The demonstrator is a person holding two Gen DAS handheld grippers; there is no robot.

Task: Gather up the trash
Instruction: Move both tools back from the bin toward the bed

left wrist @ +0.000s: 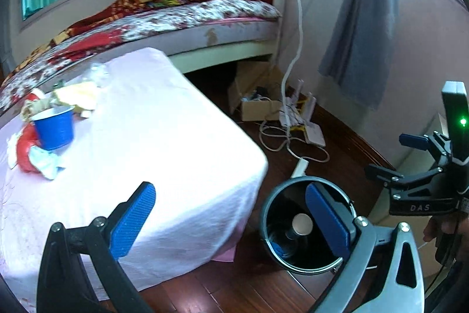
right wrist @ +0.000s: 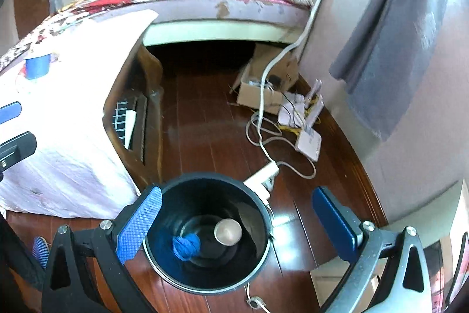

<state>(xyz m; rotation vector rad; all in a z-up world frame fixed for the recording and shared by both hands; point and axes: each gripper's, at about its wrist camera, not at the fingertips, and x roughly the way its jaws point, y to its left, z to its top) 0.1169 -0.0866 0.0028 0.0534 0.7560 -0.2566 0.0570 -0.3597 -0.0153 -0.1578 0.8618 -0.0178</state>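
So the trash is split between two spots right now. A round black metal bin stands on the dark wooden floor, just off the corner of the table, and down inside it sit a crumpled blue wad and a can with a silver lid. The rest is up on the table with the white-pink cloth: a blue plastic cup standing upright near the far left edge, ringed by a heap of crumpled wrappers in red, yellow and white. The near half of the cloth is bare all the way to its draped edge.

The right gripper hangs right above the bin mouth, blue-padded fingers spread wide with nothing between them, one finger over the bin's left rim and the other out past its right side. The left gripper is wide apart too and empty, one pad over the table's near corner and the other across the bin's rim.

Beyond the bin there's open floor up to the bed with the floral mattress. Off to the right, a white cable tangle, a power strip and a small cardboard box crowd the wall under a grey curtain.
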